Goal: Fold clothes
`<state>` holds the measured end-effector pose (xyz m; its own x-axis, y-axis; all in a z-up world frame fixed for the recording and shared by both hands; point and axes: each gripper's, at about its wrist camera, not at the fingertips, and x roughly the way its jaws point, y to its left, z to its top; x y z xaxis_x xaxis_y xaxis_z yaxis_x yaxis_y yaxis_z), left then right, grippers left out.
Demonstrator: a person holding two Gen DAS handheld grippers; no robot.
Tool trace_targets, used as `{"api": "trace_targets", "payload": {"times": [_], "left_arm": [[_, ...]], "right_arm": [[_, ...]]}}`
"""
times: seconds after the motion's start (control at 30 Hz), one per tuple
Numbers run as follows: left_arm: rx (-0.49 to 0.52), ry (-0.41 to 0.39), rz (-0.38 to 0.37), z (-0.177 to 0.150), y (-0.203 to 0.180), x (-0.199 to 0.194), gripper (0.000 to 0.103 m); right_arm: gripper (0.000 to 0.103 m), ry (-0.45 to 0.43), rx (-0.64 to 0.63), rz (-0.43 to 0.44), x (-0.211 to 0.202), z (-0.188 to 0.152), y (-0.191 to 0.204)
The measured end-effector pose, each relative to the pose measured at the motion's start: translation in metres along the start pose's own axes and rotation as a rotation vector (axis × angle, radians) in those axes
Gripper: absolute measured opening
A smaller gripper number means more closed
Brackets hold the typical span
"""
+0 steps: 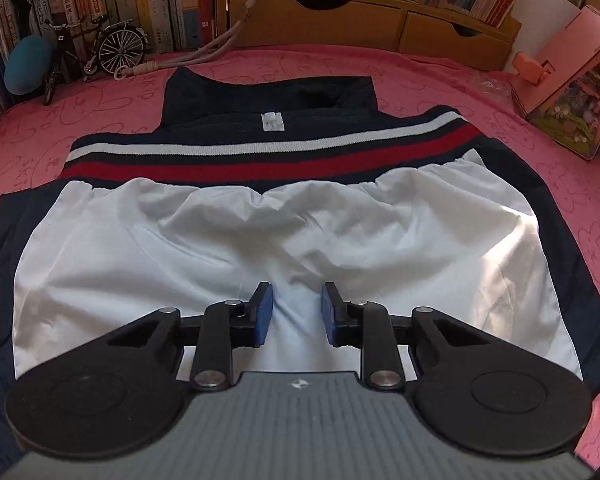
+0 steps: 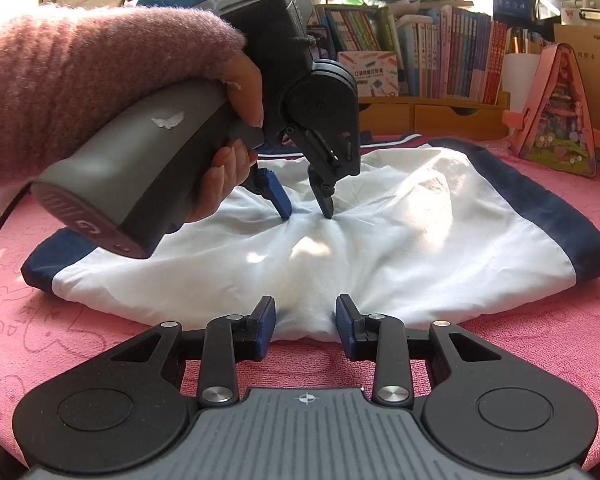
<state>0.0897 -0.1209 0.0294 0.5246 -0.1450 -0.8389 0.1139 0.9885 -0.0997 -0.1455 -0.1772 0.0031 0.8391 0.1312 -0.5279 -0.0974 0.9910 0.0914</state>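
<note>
A white jacket (image 1: 220, 232) with navy sides and a navy, white and red ribbed band (image 1: 260, 160) lies flat on the pink cloth (image 1: 460, 92). My left gripper (image 1: 298, 312) points steeply down at its middle, its blue pads pinching a ridge of white fabric. The right wrist view shows the same gripper (image 2: 307, 214), with wrinkles running in to its tips. A hand in a fuzzy pink sleeve (image 2: 80, 80) holds it. My right gripper (image 2: 306, 320) sits low at the near edge of the jacket (image 2: 420, 240), shut on a bulge of white fabric.
Behind the jacket stand wooden drawers (image 1: 320, 20) and rows of books. A toy bicycle (image 1: 100, 48) is at the back left, with a pale cord (image 1: 220, 44) lying by it. A pink house-shaped box (image 1: 572, 80) stands at the right edge.
</note>
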Motion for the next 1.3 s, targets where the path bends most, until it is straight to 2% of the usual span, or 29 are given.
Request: {"api": "trace_targets", "payload": {"times": [0.1,0.3,0.33,0.4,0.43,0.47,0.6,0.7,0.83,0.97,1.17,1.3], "left_arm": [[-0.071,-0.032,0.015,0.026,0.005,0.018,0.019],[-0.099,0.009,0.011,0.058,0.006,0.029,0.019],[-0.110,0.012,-0.005,0.059,0.008,0.027,0.022],[-0.148,0.021,-0.055,0.057,0.014,0.020,0.032],[-0.148,0.024,-0.078,0.054,0.016,0.014,0.047],[-0.125,0.027,-0.099,0.048,0.016,0.006,0.056],[0.099,0.035,-0.129,0.006,0.000,-0.035,0.055],[0.193,0.087,-0.163,-0.030,-0.006,-0.059,0.055],[0.228,0.182,-0.182,-0.058,-0.007,-0.068,0.057],[0.211,0.225,-0.163,-0.066,-0.003,-0.057,0.057],[0.246,0.216,-0.130,-0.071,-0.017,-0.051,0.065],[0.248,0.200,-0.110,-0.071,-0.022,-0.048,0.065]], "right_arm": [[0.034,0.001,-0.004,0.002,0.000,-0.001,0.000],[0.034,0.000,-0.019,0.000,0.004,0.002,0.000],[0.034,-0.002,-0.024,-0.003,0.003,0.002,0.001],[0.034,-0.008,-0.038,-0.007,0.002,0.000,0.003],[0.034,-0.010,-0.041,-0.007,0.002,-0.001,0.003],[0.034,-0.011,-0.042,-0.005,0.001,-0.001,0.003],[0.034,-0.010,-0.039,0.003,0.000,-0.001,0.001],[0.034,-0.013,-0.043,0.004,0.000,-0.001,0.001],[0.034,-0.014,-0.041,0.006,0.000,-0.001,0.000],[0.034,-0.017,-0.042,0.003,0.001,-0.001,0.000],[0.034,-0.013,-0.040,0.010,0.000,0.001,-0.003],[0.034,-0.007,-0.034,0.009,-0.001,0.002,-0.003]]}}
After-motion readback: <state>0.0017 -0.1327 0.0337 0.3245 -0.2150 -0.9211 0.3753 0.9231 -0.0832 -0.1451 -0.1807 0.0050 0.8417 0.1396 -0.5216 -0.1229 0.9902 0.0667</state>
